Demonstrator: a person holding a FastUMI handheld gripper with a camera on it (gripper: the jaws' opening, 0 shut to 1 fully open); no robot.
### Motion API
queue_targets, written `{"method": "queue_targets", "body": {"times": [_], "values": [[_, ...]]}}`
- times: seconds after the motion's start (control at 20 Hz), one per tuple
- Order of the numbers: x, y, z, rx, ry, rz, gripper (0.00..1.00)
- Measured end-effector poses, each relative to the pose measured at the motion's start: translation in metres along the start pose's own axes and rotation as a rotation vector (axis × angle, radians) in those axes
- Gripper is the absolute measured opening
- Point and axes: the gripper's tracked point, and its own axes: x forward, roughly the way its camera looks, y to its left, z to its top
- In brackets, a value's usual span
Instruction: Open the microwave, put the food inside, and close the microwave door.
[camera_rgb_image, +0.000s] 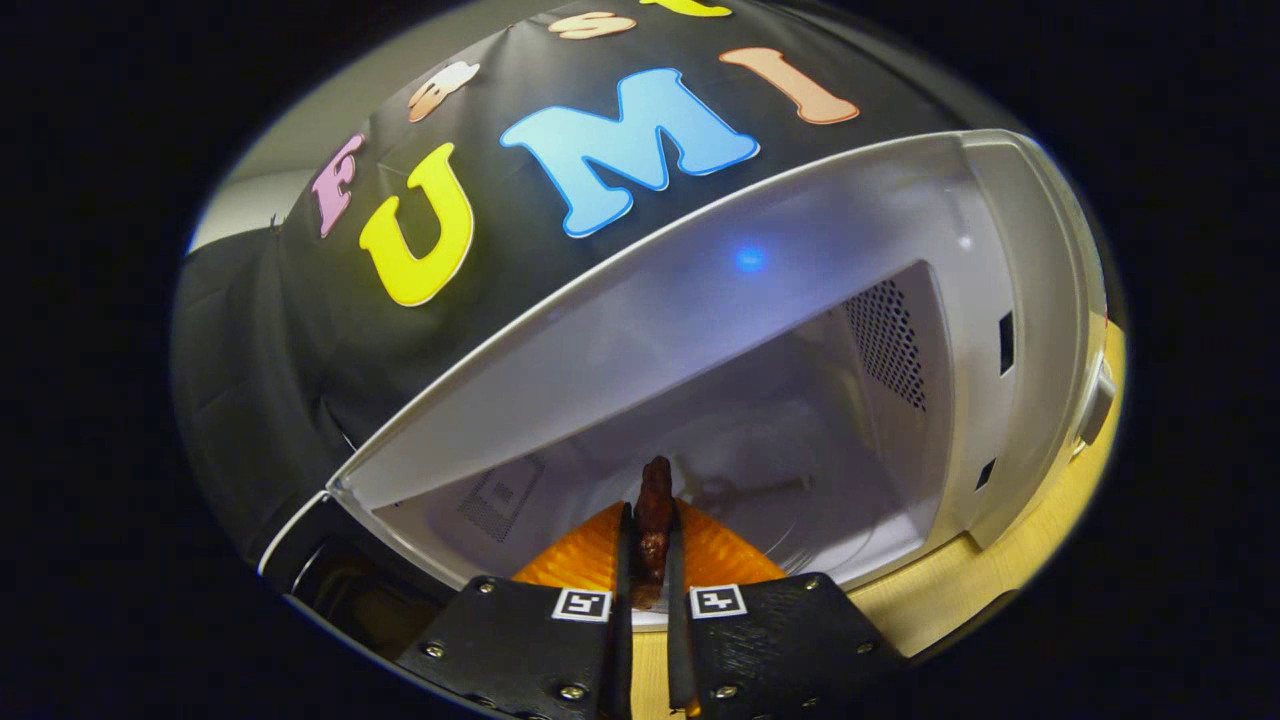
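Note:
The white microwave (985, 300) stands open, its pale cavity (700, 330) straight ahead of me. Its door (320, 570) hangs swung out to the left, dark and seen edge-on. My gripper (650, 520) is shut on a brown piece of food (655, 495), which sticks up between the two fingers and past their tips. An orange ribbed plate (725, 555) spreads out under and on both sides of the fingers at the cavity's front edge. Whether it rests on the cavity floor I cannot tell. Beyond the food lies the glass turntable (800, 500).
The microwave sits on a light wooden table (940, 590). Its control panel with a knob (1095, 400) is on the right side. A perforated vent (885, 345) marks the cavity's right wall. Black booth cloth hangs behind and to the left.

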Motion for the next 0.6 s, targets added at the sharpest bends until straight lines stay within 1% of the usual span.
{"method": "queue_targets", "body": {"times": [0.05, 0.1, 0.15, 0.2, 0.25, 0.3, 0.35, 0.45, 0.6], "values": [[0.004, -0.005, 0.0, -0.046, 0.001, -0.028, 0.2], [0.006, -0.009, -0.001, -0.083, 0.004, -0.045, 0.24], [0.01, -0.014, 0.001, -0.131, -0.006, -0.075, 0.31], [0.009, -0.019, 0.003, -0.177, -0.013, -0.096, 0.36], [0.01, -0.022, 0.003, -0.212, -0.02, -0.109, 0.49], [0.011, -0.023, 0.005, -0.235, -0.026, -0.117, 0.6], [0.009, -0.023, 0.007, -0.254, -0.036, -0.117, 0.8], [0.006, -0.021, 0.011, -0.283, -0.051, -0.121, 0.97], [-0.006, -0.015, 0.008, -0.312, -0.033, -0.105, 0.97]]}}
